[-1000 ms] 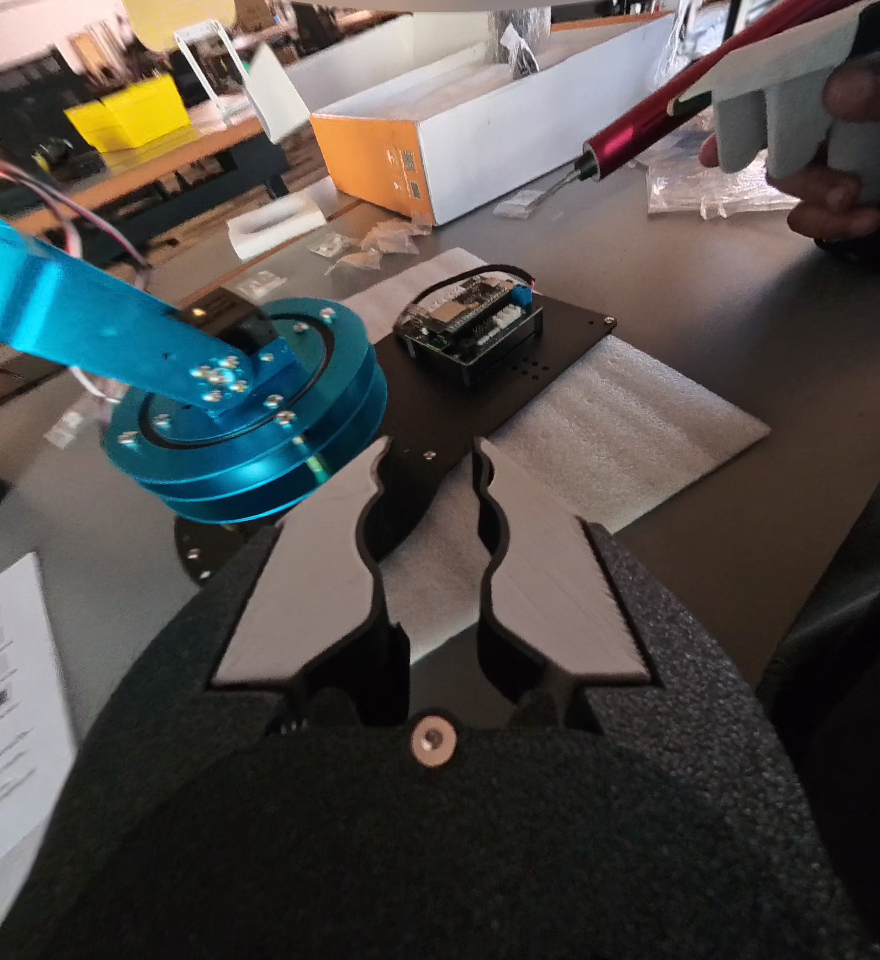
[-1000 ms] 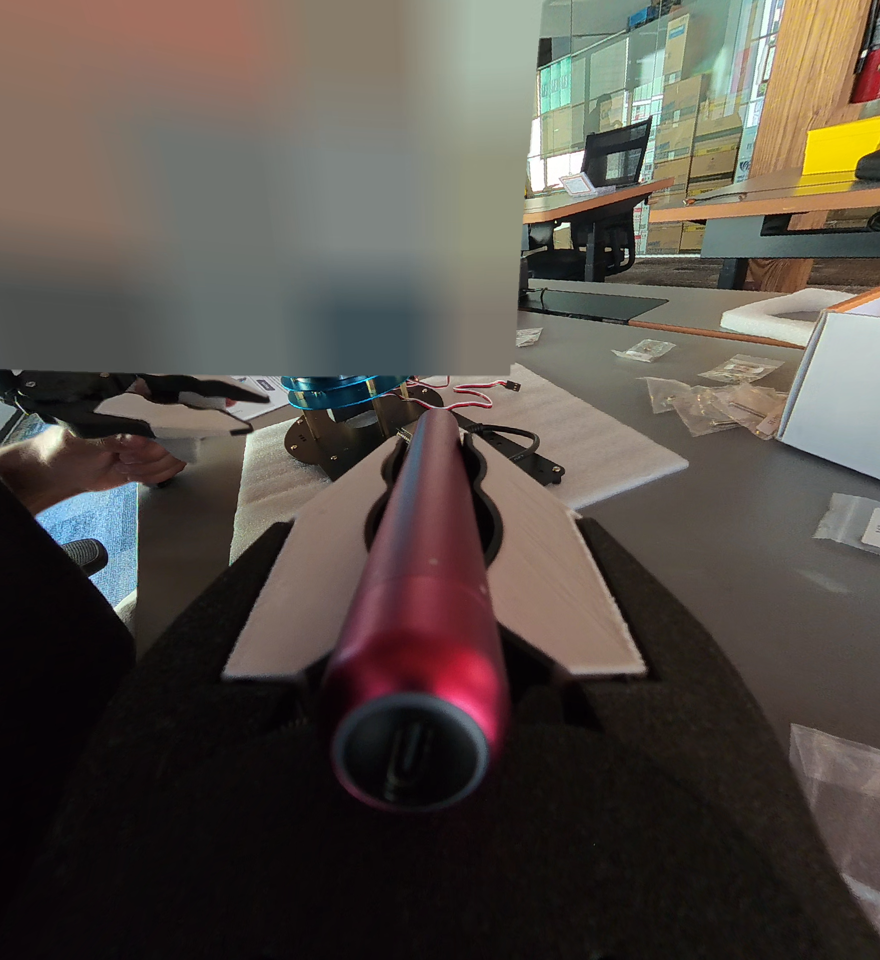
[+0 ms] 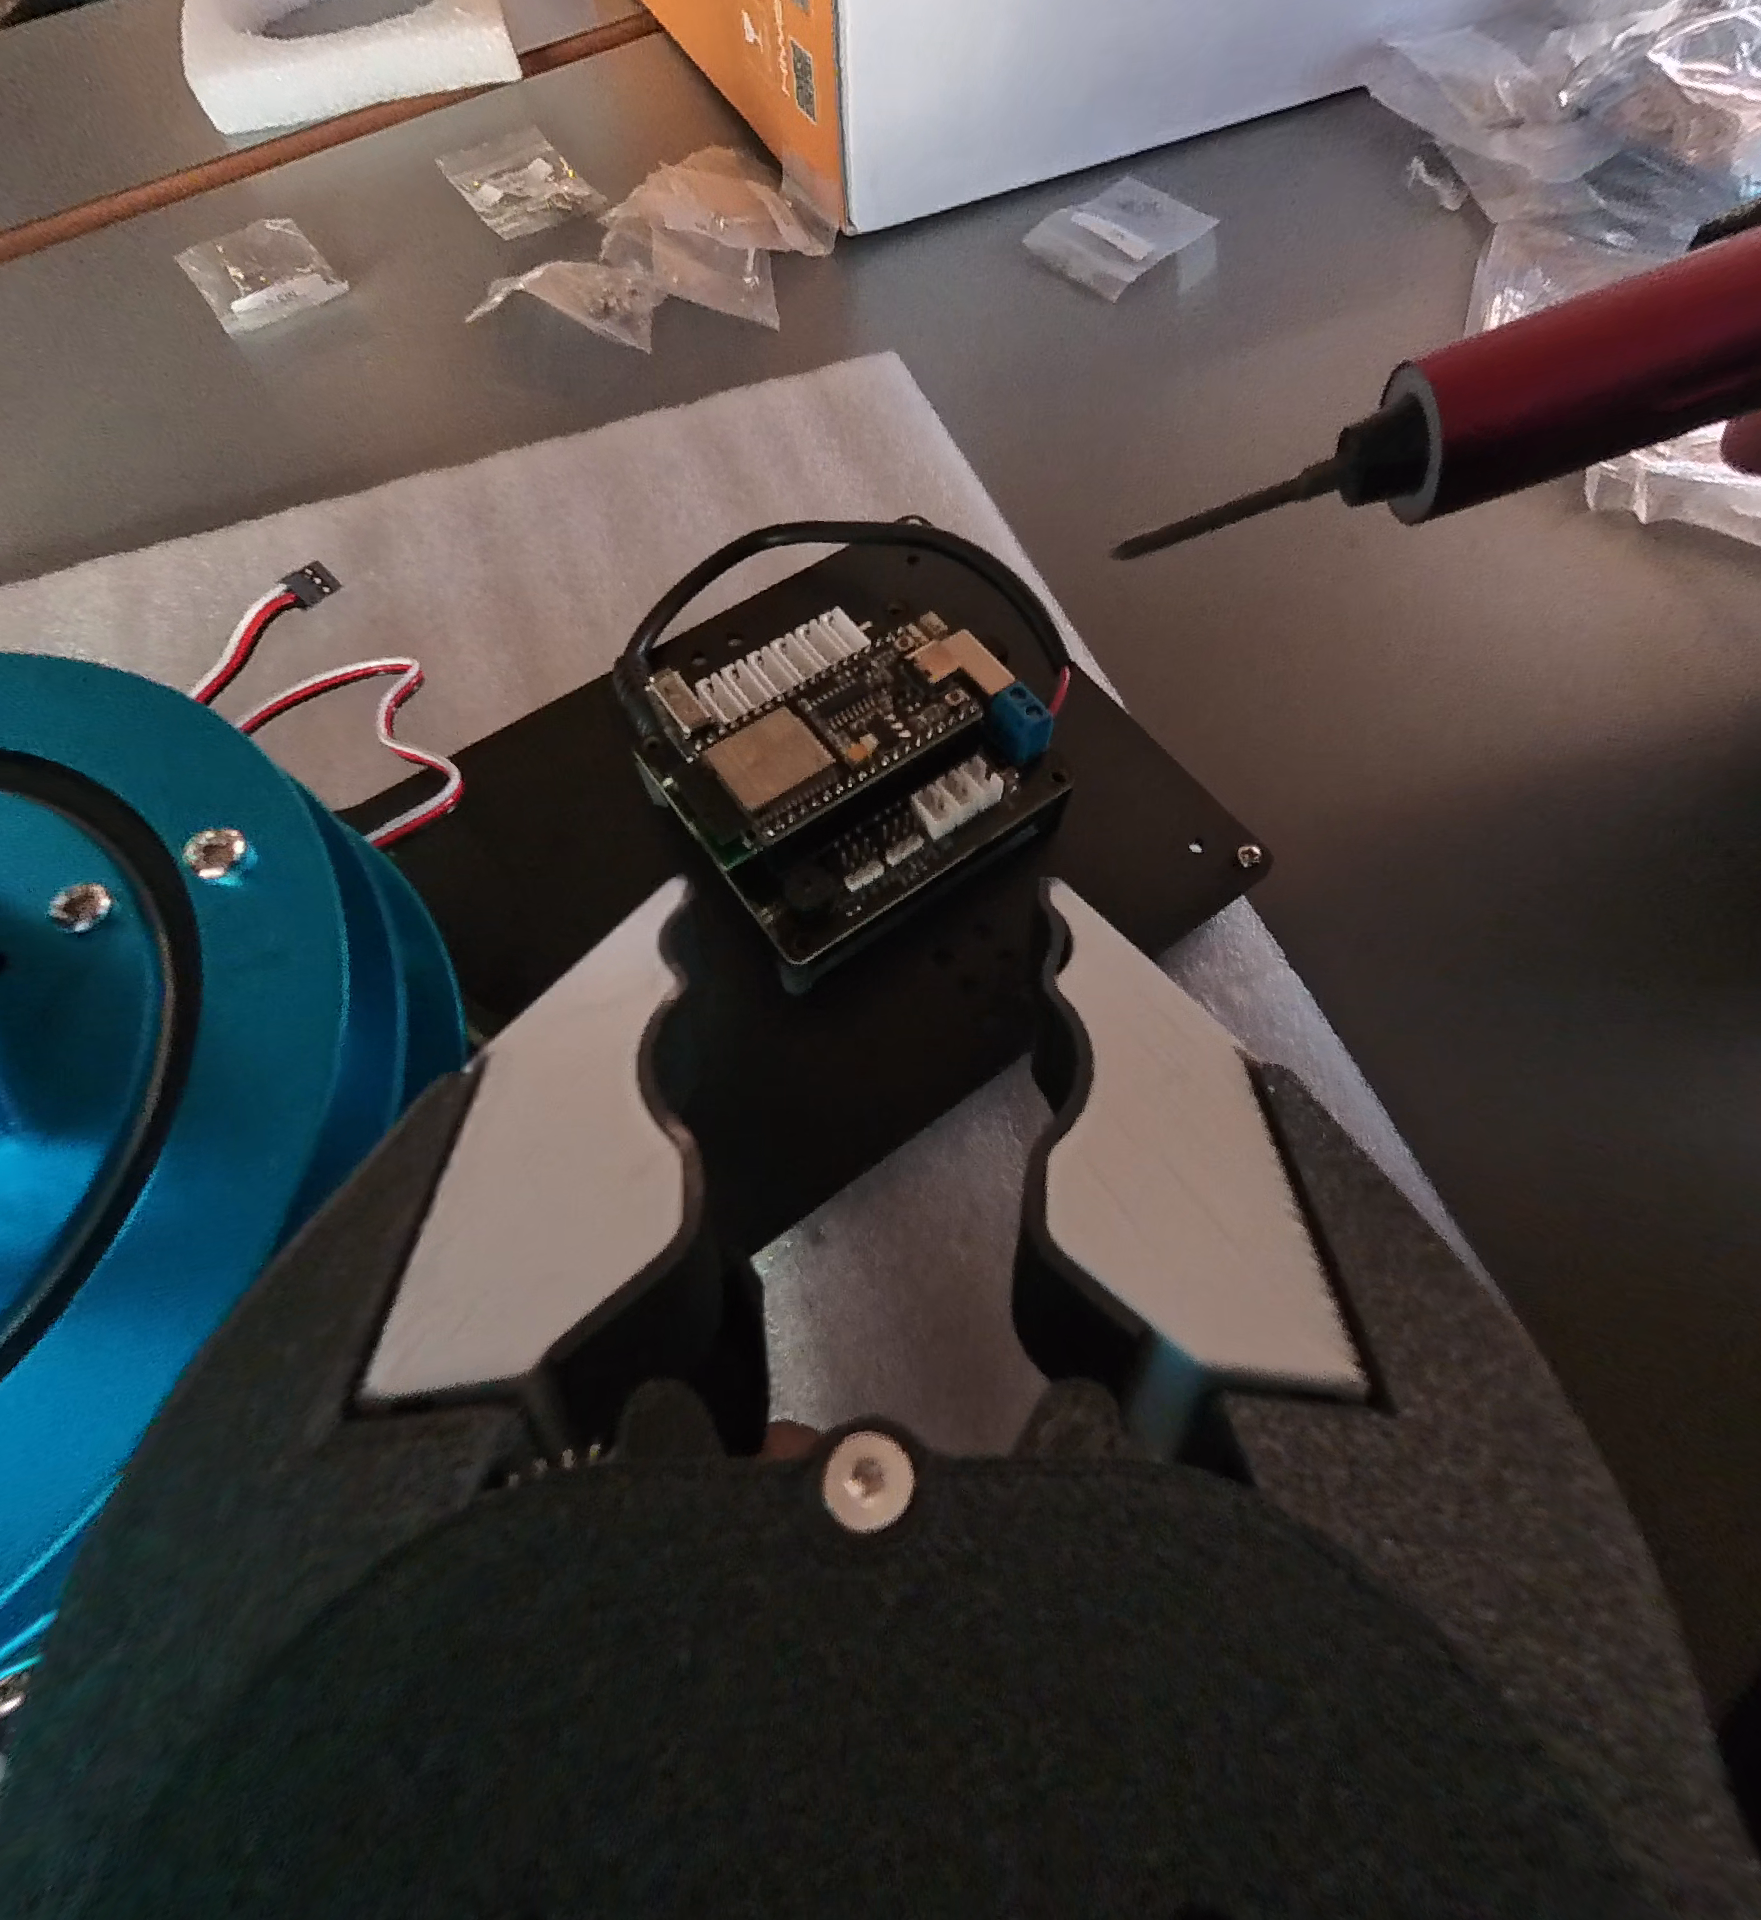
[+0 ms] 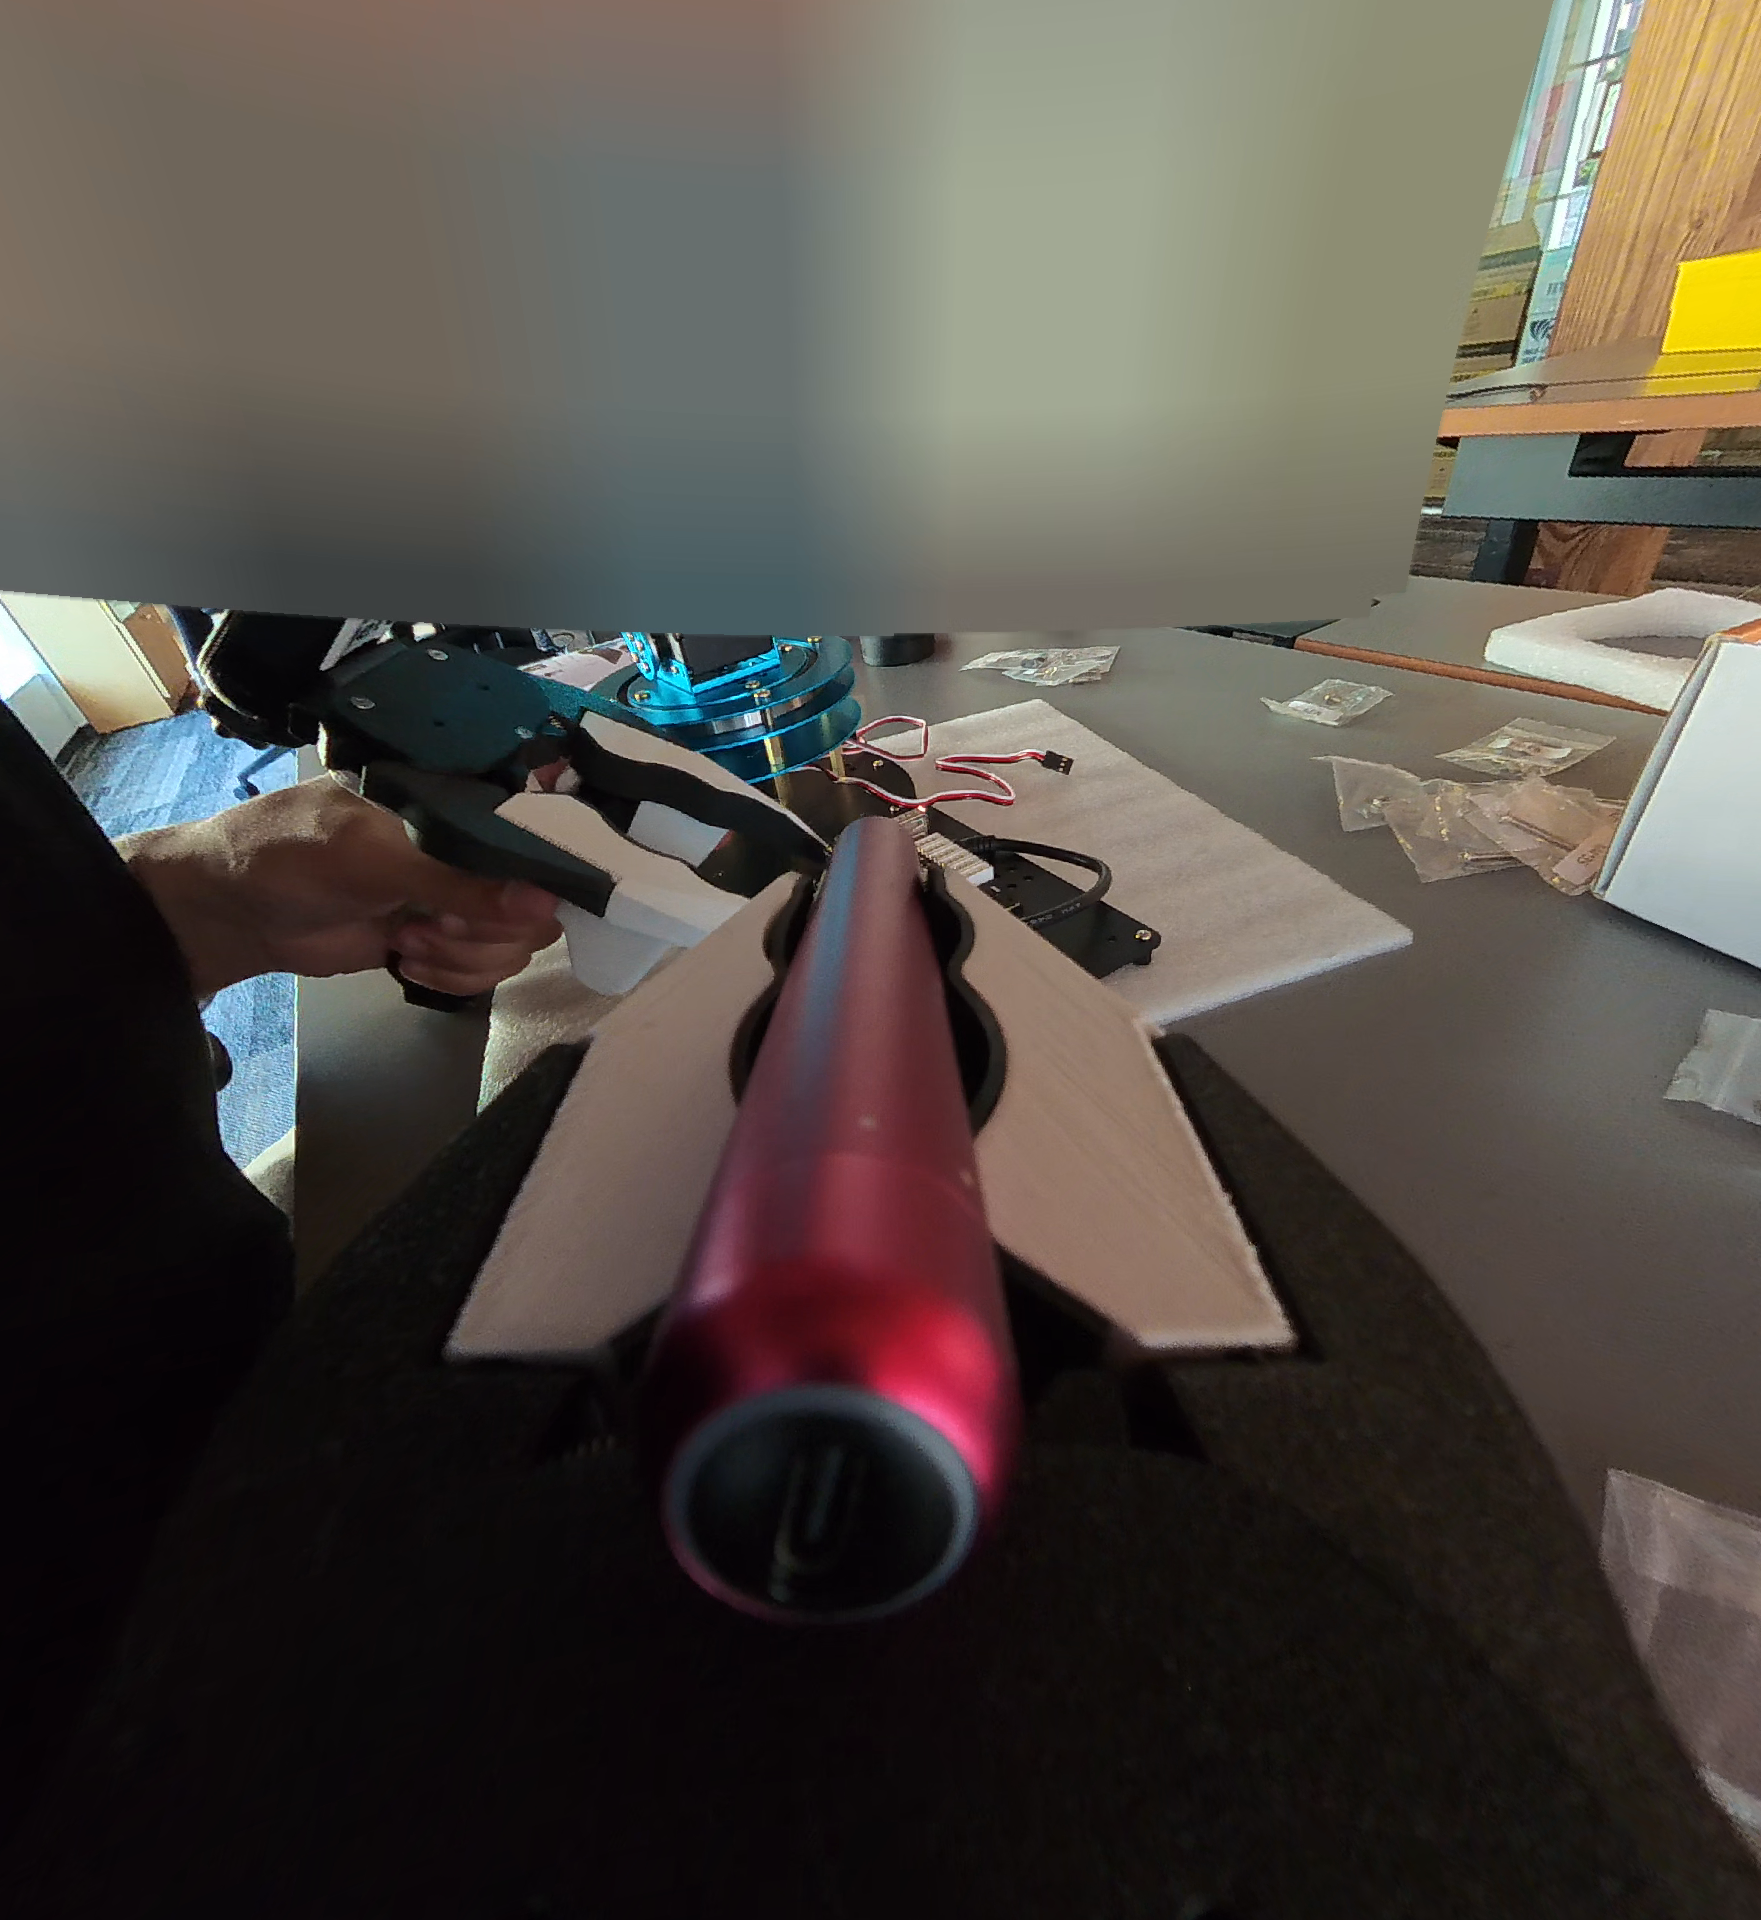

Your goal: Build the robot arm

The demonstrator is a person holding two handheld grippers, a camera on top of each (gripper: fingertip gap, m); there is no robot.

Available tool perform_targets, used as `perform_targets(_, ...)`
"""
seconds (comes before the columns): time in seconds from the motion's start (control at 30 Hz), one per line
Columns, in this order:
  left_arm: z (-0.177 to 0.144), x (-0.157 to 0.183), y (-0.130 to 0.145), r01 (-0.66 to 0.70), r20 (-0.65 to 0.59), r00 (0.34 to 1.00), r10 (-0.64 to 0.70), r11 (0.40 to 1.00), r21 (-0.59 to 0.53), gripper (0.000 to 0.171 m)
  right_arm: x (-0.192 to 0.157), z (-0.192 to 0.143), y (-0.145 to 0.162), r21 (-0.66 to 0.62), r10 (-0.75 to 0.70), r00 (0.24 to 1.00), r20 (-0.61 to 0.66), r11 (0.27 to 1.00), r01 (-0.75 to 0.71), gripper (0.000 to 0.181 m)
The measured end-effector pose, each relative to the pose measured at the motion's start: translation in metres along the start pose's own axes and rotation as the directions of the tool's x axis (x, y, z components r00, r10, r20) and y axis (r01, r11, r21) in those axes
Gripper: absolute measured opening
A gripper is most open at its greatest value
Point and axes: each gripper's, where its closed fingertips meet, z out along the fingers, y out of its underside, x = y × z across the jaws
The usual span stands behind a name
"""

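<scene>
Left gripper: spread, empty, above circuit board | Right gripper: clamping red screwdriver, tip apparently clear of black plate

Left tongs spread wider, now nearer the circuit board.

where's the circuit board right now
In the left wrist view the circuit board sits on the black plate, just ahead of the open left gripper, right of the blue disc base; the red screwdriver is farther right.

Blue turntable cut off left; screwdriver bit hidden.
</scene>
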Motion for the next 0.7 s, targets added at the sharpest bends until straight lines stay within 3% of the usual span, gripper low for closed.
perform_targets(0.7, 0.0020, 0.0005, 0.0013, 0.001, -0.013, 1.000, -0.001, 1.000, -0.008, 0.058, 0.0008, 0.0007, 0.0007, -0.004, 0.019, 1.000, 0.006, 1.000, -0.019, 0.020)
